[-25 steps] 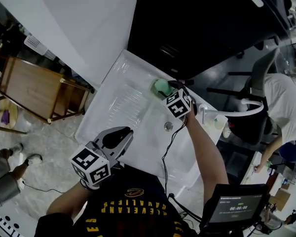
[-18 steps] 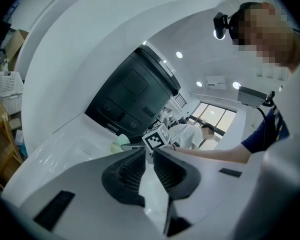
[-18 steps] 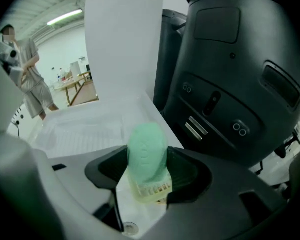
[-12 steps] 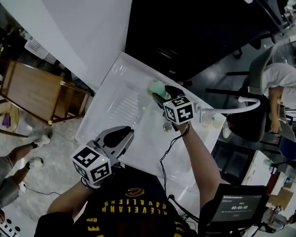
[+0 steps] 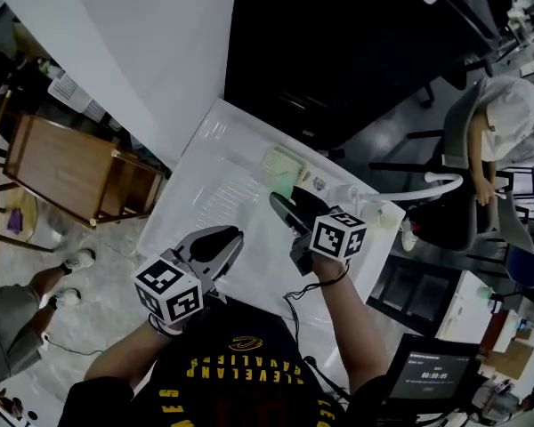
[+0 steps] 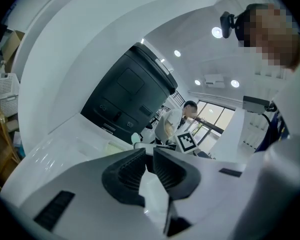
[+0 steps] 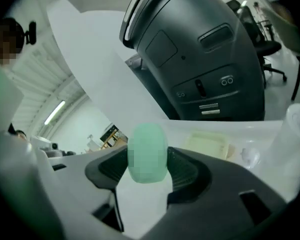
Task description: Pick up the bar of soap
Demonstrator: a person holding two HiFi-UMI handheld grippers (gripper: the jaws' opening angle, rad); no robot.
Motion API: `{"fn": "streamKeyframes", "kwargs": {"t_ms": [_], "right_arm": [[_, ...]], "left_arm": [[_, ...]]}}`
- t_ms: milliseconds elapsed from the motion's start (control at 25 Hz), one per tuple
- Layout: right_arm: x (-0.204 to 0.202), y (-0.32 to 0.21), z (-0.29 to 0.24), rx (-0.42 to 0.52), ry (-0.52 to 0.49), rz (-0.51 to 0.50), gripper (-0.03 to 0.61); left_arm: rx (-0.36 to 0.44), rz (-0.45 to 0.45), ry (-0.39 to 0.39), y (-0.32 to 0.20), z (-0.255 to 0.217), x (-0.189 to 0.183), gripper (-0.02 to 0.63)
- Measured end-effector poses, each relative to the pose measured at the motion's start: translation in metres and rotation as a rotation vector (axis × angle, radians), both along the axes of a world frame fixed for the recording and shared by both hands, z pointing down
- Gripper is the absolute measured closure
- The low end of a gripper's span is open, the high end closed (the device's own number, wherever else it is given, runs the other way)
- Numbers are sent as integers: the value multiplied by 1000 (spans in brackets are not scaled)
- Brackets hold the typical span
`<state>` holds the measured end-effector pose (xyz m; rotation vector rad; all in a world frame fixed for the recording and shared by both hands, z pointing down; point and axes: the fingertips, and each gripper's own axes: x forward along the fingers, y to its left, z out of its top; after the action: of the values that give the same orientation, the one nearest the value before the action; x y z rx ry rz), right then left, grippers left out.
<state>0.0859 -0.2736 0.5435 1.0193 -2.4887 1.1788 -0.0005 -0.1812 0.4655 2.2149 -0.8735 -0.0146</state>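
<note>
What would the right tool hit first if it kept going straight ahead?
The right tool, holding the green soap, would probably reach the white wall panel behind the sink; depth is unclear. The soap dish sits rightward.

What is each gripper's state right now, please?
Left gripper: closed, empty.
Right gripper: closed on the bar of soap.

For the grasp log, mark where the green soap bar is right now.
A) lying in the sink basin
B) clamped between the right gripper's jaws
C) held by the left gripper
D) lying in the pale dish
B: the right gripper view shows the soap bar pinched between the jaws of the right gripper, with the pale dish empty behind it.
</note>
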Motion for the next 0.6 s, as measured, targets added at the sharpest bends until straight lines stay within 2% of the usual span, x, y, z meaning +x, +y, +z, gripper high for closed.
{"fn": "streamKeyframes", "kwargs": {"t_ms": [200,400,480,600], "right_arm": [[3,38,-25,-82,-280,114,316],[10,79,-52,-144,-501,193,316],[7,92,-66,-143,-555,192,316],[3,100,-77,-124,-559,189,316]], "left_arm": [[19,25,-12,1,-6,9,557],[54,64,-11,10,-22,27,557],[66,75,-3,12,-29,32,557],[83,93,4,9,-38,36,557]]}}
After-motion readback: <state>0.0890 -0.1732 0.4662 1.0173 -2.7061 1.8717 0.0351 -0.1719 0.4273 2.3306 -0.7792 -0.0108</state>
